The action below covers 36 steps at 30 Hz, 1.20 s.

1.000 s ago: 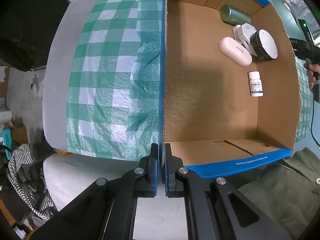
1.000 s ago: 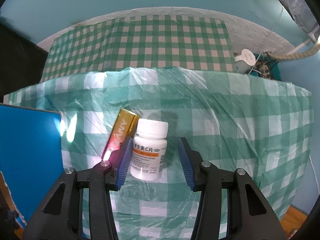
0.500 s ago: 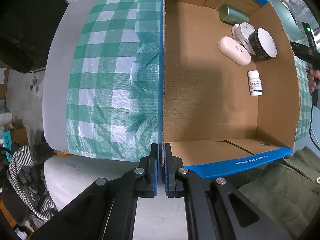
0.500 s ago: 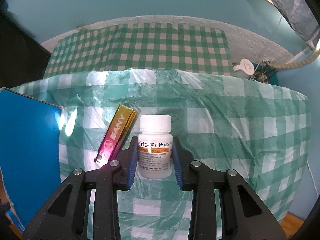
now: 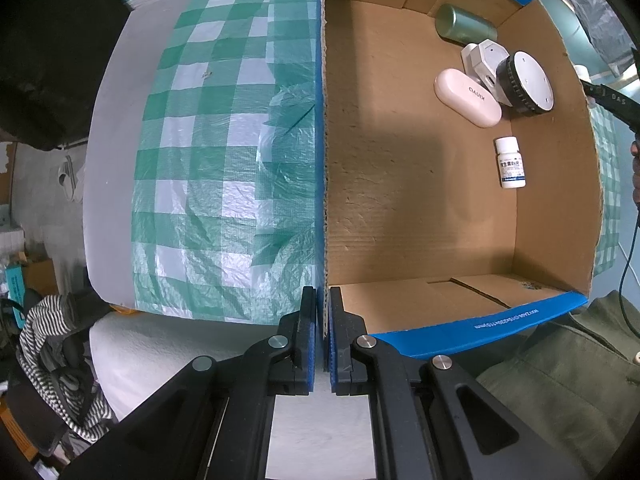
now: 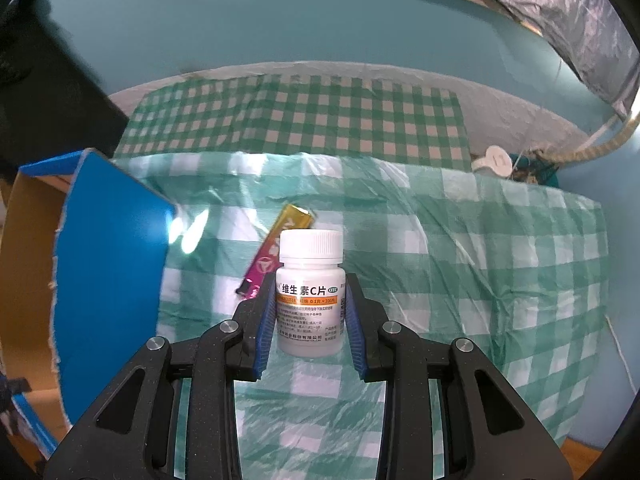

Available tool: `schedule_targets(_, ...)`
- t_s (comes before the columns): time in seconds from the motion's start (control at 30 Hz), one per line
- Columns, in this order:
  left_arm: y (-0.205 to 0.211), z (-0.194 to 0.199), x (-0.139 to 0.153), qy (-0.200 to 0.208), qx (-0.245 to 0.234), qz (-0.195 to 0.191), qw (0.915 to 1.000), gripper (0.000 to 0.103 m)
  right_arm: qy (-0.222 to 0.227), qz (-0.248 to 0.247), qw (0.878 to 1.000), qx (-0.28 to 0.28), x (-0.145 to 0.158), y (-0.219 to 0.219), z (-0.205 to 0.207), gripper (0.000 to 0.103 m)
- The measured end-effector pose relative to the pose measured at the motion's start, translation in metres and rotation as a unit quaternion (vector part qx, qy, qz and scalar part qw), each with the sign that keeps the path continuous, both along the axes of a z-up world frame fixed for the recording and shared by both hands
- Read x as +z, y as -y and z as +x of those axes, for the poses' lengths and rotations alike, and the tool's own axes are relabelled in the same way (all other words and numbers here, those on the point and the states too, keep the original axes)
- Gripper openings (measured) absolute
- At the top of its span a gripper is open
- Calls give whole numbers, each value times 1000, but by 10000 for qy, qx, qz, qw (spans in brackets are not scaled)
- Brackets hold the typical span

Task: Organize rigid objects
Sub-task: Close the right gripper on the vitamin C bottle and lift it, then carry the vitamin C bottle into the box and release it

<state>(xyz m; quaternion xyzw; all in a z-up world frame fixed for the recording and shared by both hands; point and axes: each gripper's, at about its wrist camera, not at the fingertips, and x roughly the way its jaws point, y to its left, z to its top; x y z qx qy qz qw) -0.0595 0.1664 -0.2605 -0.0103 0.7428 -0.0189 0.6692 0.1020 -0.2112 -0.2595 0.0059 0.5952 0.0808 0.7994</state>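
Observation:
My right gripper is shut on a white pill bottle with an orange label band and holds it upright above the checked cloth. A gold and pink lighter lies on the cloth just behind it. My left gripper is shut on the near left wall of the cardboard box. Inside the box lie a green can, a white adapter, a black and white dial, a pink oval case and a small white bottle.
The box's blue outer wall stands left of the held bottle. The green checked plastic cloth covers the table left of the box. A teal wall is behind. A white round plug sits at the far right.
My right gripper has closed on the pill bottle and lifted it off the cloth, away from the lighter. My left gripper stays shut on the box wall.

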Motion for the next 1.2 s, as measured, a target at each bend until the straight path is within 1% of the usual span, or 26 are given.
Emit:
schedule_targets(0.3, -1, 0, 0, 13, 38, -16, 10000, 5, 343, 141, 9991, 226, 31, -19, -6, 31)
schedule_targets(0.57, -2, -1, 0, 23, 29, -16, 10000, 5, 527, 293, 9972, 433, 52, -37, -8, 31)
schedule_targets(0.83, -2, -1, 0, 26, 20, -12, 10000, 5, 607, 398, 9947, 726, 65, -59, -10, 31)
schedule_targets(1.2, -1, -1, 2, 34, -17, -4, 10000, 5, 767, 446, 9884, 1233, 77, -105, -9, 31)
